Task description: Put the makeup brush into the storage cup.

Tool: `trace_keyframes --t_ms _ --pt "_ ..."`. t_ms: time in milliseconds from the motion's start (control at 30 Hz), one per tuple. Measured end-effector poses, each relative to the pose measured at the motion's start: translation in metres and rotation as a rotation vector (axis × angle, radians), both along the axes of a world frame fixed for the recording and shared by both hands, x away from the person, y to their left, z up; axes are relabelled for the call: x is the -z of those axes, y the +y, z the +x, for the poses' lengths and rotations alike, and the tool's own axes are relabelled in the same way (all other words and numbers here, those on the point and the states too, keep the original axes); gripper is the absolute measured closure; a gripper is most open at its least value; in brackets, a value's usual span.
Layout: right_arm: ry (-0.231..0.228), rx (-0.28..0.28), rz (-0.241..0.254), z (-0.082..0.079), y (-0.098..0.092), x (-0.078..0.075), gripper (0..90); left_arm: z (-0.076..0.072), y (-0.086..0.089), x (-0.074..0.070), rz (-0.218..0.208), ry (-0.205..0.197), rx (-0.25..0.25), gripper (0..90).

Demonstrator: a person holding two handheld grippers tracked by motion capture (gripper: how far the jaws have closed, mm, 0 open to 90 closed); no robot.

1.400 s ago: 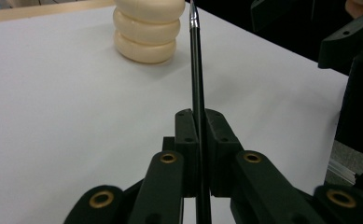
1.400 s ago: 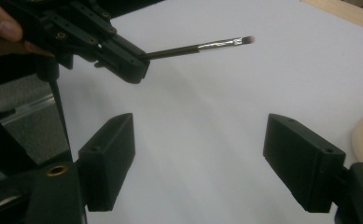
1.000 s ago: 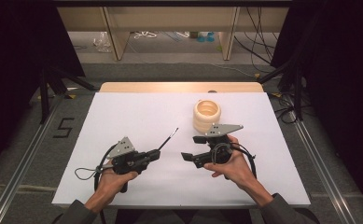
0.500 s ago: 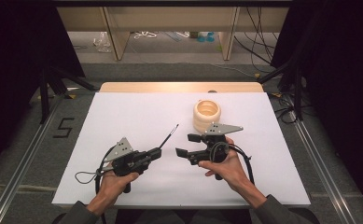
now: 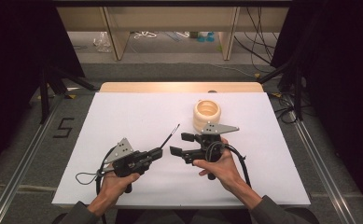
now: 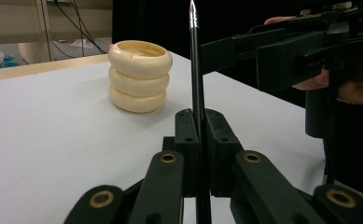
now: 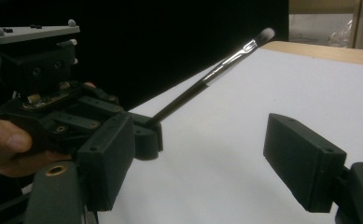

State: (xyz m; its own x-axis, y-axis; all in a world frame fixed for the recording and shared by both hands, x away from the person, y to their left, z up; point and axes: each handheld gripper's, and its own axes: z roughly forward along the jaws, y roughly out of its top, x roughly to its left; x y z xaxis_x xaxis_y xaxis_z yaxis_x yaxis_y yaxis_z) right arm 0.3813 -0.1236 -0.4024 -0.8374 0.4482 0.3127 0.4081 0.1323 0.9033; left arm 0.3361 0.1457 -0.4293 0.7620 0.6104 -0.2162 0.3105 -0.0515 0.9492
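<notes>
My left gripper [image 5: 158, 152] rests low on the white sheet, shut on the black handle of a thin brush [image 5: 170, 135]. The brush slants up and away, its silver ferrule and pale bristle tip [image 7: 264, 35] in the air. In the left gripper view the handle [image 6: 195, 70] rises straight between the closed jaws. My right gripper [image 5: 179, 143] is just right of the brush and points left at it. It is open with nothing between its pads [image 7: 305, 163]. A stack of three cream rings [image 5: 206, 114] stands behind the right gripper.
A white sheet [image 5: 123, 116] covers the table, with a wooden strip [image 5: 179, 87] along its far edge. Cables loop beside both hands. Dark curtains and stands flank the table, and a shelf frame stands beyond it.
The right gripper has edged slightly left and away from me, closer to the brush. The left gripper and brush have stayed put.
</notes>
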Motion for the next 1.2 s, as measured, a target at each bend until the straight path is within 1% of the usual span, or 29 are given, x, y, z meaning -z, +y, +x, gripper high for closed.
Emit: trace_keyframes --t_ms 33,133,200,233,267,300,333,367,400,500,600,633,833,900,967,1133,1167,1200 --pt "0.001 -0.002 0.022 0.001 0.003 0.002 26.5 0.000 0.000 0.000 -0.001 0.003 0.000 84.6" --pt "0.009 -0.002 0.026 0.001 0.005 0.003 27.0 0.000 0.000 0.000 0.000 0.000 -0.001 84.6" --pt "0.014 -0.004 0.037 0.001 0.007 0.004 28.2 0.000 0.000 0.000 0.000 0.001 -0.004 84.6" --pt "0.005 -0.004 0.039 0.002 0.008 0.004 28.8 0.000 0.000 0.000 -0.001 0.000 -0.004 84.6" --pt "0.008 -0.003 0.042 0.002 0.009 0.004 29.5 0.000 0.000 0.000 -0.002 0.000 -0.004 84.6" --pt "0.011 -0.002 0.053 0.003 0.010 0.005 29.8 -0.001 0.000 0.000 -0.005 -0.003 -0.005 84.6" --pt "0.011 -0.002 0.053 0.003 0.010 0.005 29.8 -0.001 0.000 0.000 -0.005 -0.003 -0.005 84.6" --pt "0.023 -0.007 0.070 0.004 0.011 0.006 31.1 0.000 0.000 0.000 -0.004 -0.007 -0.001 84.6" --pt "0.023 -0.007 0.070 0.004 0.011 0.006 31.1 0.000 0.000 -0.001 0.005 -0.021 0.012 84.6" --pt "0.035 -0.014 0.090 0.005 0.013 0.006 32.6 0.000 0.000 -0.001 0.004 -0.019 0.014 84.6" --pt "0.041 -0.024 0.097 0.005 0.015 0.006 34.8 0.000 -0.001 -0.001 0.004 -0.019 0.014 84.6" --pt "0.043 -0.024 0.108 0.005 0.016 0.006 35.6 0.000 -0.001 -0.001 0.003 -0.019 0.014 84.6" --pt "0.033 -0.031 0.110 0.007 0.019 0.008 38.4 -0.001 -0.001 -0.001 0.003 -0.022 0.018 84.6" --pt "0.039 -0.033 0.115 0.007 0.020 0.007 39.8 0.000 -0.001 -0.001 0.004 -0.029 0.025 84.6" --pt "0.039 -0.036 0.123 0.007 0.020 0.007 40.9 -0.002 -0.002 -0.001 -0.006 -0.015 0.012 84.6" --pt "0.035 -0.042 0.136 0.008 0.022 0.007 44.6 -0.002 -0.002 -0.002 -0.008 -0.016 0.014 84.6" --pt "0.050 -0.040 0.143 0.008 0.022 0.006 46.3 -0.002 -0.002 -0.002 -0.009 -0.017 0.013 84.6" --pt "0.050 -0.040 0.143 0.008 0.022 0.006 46.3 -0.002 -0.002 -0.002 -0.009 -0.017 0.013 84.6"
